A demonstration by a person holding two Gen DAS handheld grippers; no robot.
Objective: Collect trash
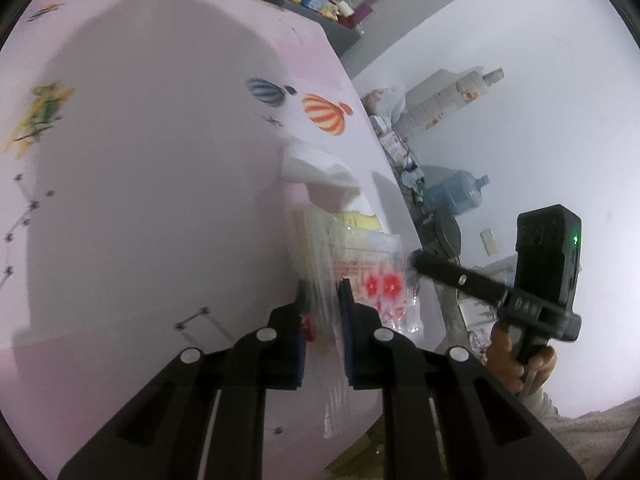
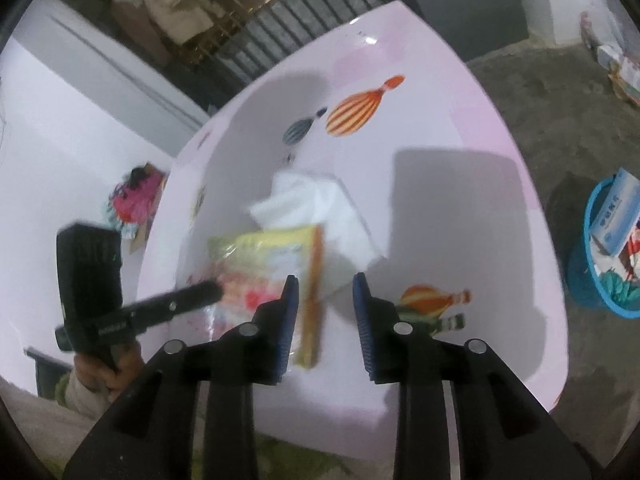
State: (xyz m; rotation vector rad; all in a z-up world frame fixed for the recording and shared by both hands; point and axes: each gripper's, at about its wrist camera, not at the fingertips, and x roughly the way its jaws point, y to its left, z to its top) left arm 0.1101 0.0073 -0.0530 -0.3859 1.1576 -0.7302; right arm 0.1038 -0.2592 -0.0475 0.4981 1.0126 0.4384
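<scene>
No legible text anywhere. Wrapper (image 1: 372, 280) print is blurred, the box (image 2: 614, 216) in the blue basket (image 2: 592, 288) carries unreadable characters, and the marking on the other tool's body (image 1: 524, 306) is too smeared.

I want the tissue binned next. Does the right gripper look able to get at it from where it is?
Probably yes. The right gripper is open with nothing between its fingers, and the white tissue lies uncovered just beyond it on the pink table. Only the plastic wrapper overlaps its near edge.
</scene>
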